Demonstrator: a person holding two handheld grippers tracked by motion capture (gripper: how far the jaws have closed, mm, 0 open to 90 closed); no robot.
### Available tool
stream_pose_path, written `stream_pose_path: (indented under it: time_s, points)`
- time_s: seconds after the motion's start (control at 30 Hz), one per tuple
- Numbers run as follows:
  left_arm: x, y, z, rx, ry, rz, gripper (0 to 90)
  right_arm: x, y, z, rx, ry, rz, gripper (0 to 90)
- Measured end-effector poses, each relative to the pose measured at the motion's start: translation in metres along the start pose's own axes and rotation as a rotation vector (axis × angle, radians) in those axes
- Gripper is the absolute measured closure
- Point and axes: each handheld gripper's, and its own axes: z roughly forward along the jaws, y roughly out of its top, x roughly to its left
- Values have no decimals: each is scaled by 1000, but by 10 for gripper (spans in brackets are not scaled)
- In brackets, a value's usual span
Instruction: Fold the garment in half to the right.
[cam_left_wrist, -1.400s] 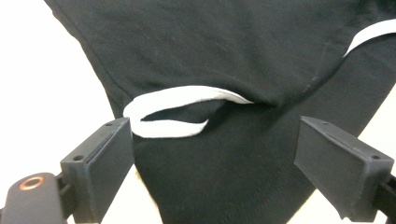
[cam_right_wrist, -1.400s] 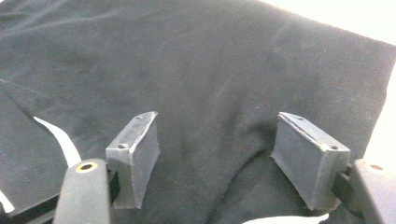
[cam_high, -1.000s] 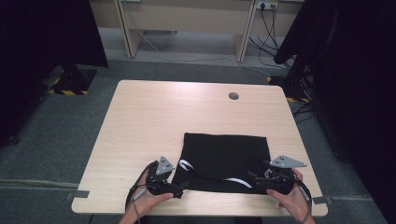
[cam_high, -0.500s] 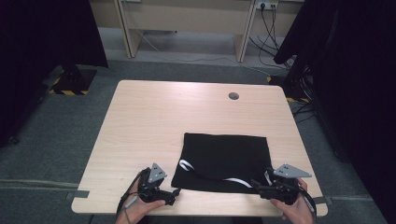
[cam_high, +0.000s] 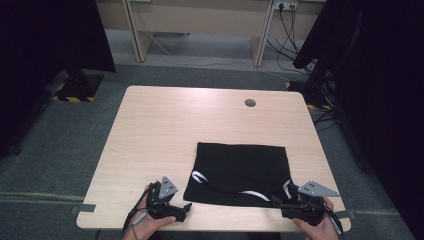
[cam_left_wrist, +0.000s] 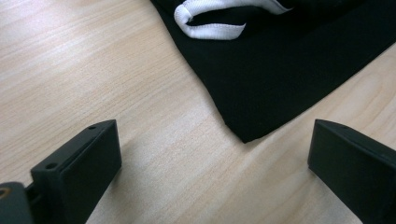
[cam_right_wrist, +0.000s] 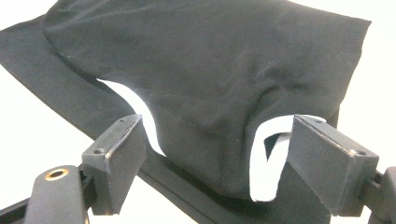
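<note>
1. Since the earlier frame, both hands have drawn back toward the near edge of the light wooden table (cam_high: 165, 130), and the right gripper's jaws have just been opening a little wider.
2. The folded black cloth garment with white trim (cam_high: 240, 170) lies flat on the near right part of the table.
3. The left gripper (cam_high: 183, 212) stands wide open and empty, just beside the garment's near left corner (cam_left_wrist: 243, 133).
4. The right gripper (cam_right_wrist: 212, 163) is open too; a fold of the garment lies between its jaws, not pressed.
</note>
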Motion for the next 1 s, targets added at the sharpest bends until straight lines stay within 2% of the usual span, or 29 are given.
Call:
stream_pose_path:
  time_s: [0.17, 0.33, 0.43, 0.57, 0.87, 1.0]
  points:
    - [-4, 2, 2, -5, -10, 1, 19, 0, 0, -2, -4, -3, -1, 202]
    - [-10, 8, 8, -12, -52, -6, 20, 1, 0, -2, -3, -2, -3, 202]
    - [-12, 11, 11, -8, -52, 1, 19, 1, 0, -2, -3, -4, -9, 202]
    - [-13, 14, 14, -13, -62, -14, 19, 1, -1, -3, -2, -5, -7, 202]
    - [-22, 29, 31, -7, -77, 18, 16, 1, -2, -2, 1, 2, -8, 203]
    - [-24, 35, 37, -8, -80, 11, 15, 0, -2, -3, -1, 3, -7, 203]
